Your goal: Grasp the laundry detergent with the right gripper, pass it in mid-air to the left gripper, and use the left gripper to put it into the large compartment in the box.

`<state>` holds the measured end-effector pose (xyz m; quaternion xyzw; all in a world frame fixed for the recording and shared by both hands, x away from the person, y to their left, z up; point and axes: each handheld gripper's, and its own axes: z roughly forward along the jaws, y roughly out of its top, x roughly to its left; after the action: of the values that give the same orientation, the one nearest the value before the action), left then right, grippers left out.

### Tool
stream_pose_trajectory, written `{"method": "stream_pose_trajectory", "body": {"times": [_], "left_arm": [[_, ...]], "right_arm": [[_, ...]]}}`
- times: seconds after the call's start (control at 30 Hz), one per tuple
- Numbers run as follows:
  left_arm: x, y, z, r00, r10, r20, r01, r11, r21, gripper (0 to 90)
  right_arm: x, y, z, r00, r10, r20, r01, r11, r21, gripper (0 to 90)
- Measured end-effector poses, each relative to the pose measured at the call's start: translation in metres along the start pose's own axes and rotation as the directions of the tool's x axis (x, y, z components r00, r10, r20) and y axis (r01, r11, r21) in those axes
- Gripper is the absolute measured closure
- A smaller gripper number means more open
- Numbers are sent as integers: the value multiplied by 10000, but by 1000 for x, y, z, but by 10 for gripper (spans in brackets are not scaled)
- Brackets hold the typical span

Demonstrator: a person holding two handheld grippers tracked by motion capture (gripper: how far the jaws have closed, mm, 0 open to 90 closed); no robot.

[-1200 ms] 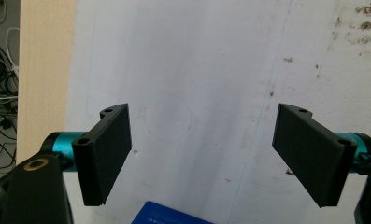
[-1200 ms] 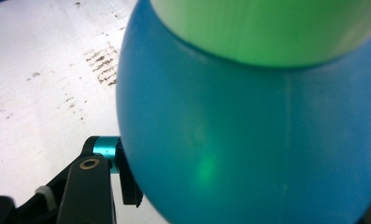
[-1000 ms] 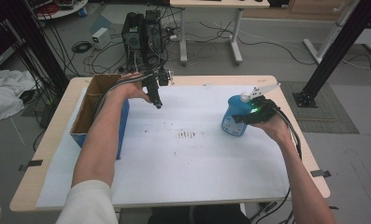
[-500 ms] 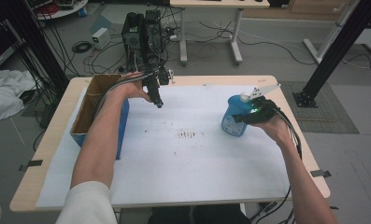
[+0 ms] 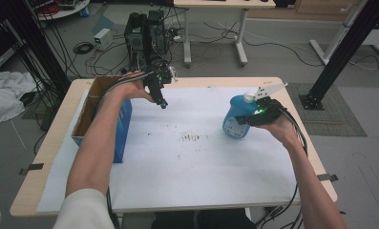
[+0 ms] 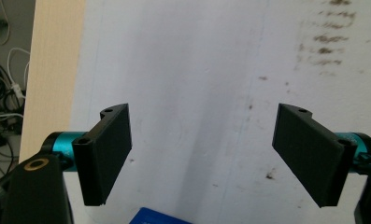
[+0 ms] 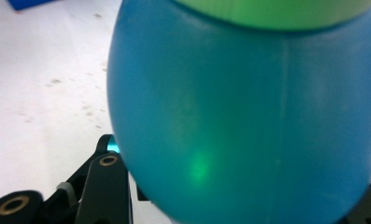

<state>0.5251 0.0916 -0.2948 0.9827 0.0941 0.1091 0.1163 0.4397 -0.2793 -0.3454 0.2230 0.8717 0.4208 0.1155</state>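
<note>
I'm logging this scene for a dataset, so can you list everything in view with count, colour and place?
bottle: one, blue, white cap, table's right part, in the right gripper
box: one, blue outside, brown cardboard inside, open, table's left part
paper sheet: one, white, stained mid-table, covering the table
table: one, light wood
floor cables and dark equipment: beyond the table
left gripper: black, jaws open, nothing between, above the sheet near the box
right gripper: black, closed on the bottle
</note>
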Motion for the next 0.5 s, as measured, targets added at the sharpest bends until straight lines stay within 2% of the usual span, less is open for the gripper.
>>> {"method": "stream_pose_trajectory", "body": {"times": [0.03, 0.1, 0.13, 0.2, 0.27, 0.3, 0.33, 0.37, 0.4, 0.5], "left_arm": [[-2, 1, -3, 10000, 9, 34, -9, 10000, -93, 199], [-8, 2, -14, 9999, 81, 138, -76, 9995, -307, 199], [-10, 2, -18, 9998, 115, 152, -109, 9991, -399, 199], [-15, 3, -28, 9997, 213, 129, -206, 9985, -503, 199], [-22, 5, -38, 9998, 114, 175, -100, 9966, -815, 199], [-23, 6, -44, 9990, 403, 183, -389, 9967, -706, 199], [-27, 8, -49, 9992, 372, 177, -355, 9954, -885, 199], [-30, 9, -54, 9989, 440, 175, -420, 9939, -1017, 199], [-34, 11, -59, 9987, 485, 179, -463, 9932, -1072, 199], [-45, 16, -71, 9978, 564, 337, -512, 9889, -1394, 199]], "right_arm": [[3, 4, -2, 9999, -24, -124, 24, 10000, -35, 474], [5, 13, -5, 9983, -438, -390, 429, 9988, -221, 474], [11, 21, -8, 9968, -534, -590, 525, 9985, -170, 474], [16, 29, -8, 9923, -848, -899, 825, 9962, -297, 473], [22, 37, -9, 9869, -1081, -1202, 1049, 9940, -322, 473], [25, 41, -8, 9826, -1255, -1366, 1226, 9920, -294, 472], [27, 45, -7, 9774, -1510, -1481, 1469, 9884, -388, 472], [32, 48, -7, 9761, -1493, -1581, 1462, 9888, -306, 472], [34, 51, -5, 9692, -1796, -1684, 1758, 9837, -372, 472], [43, 60, -1, 9559, -2090, -2062, 2068, 9778, -321, 472]]}}
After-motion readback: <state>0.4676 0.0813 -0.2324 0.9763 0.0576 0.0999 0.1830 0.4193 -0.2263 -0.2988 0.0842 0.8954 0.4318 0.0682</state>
